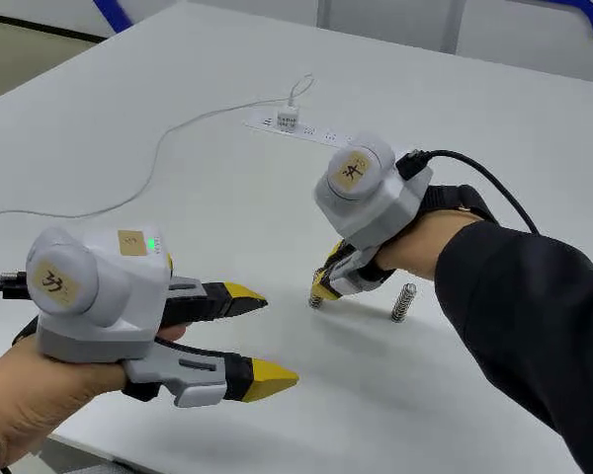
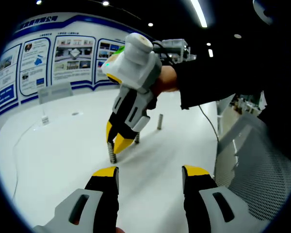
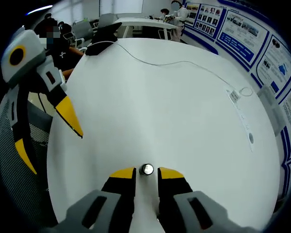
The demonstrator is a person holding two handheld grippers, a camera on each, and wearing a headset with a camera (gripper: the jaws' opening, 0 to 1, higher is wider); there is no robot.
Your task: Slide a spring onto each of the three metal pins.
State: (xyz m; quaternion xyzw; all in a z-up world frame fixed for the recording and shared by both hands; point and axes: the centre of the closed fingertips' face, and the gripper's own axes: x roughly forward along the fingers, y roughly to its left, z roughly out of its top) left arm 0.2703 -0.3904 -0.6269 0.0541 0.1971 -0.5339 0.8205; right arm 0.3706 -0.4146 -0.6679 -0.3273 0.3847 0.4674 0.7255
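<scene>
Now my right gripper (image 1: pixel 322 290) fingers sit nearly together at the small coiled steel spring (image 1: pixel 315 300), upright on the white bench (image 1: pixel 277 197); clamped, can't tell. Left gripper (image 1: pixel 281 338) fingers apart. Spring's light and squashy, so pinch the top coils gently.

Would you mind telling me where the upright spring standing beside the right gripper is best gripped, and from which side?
Probably around the upper coils of the upright spring, jaws closing across its narrow width. It stands slim and vertical on the table, apart from the right gripper, so coming down from above should suit.
</scene>
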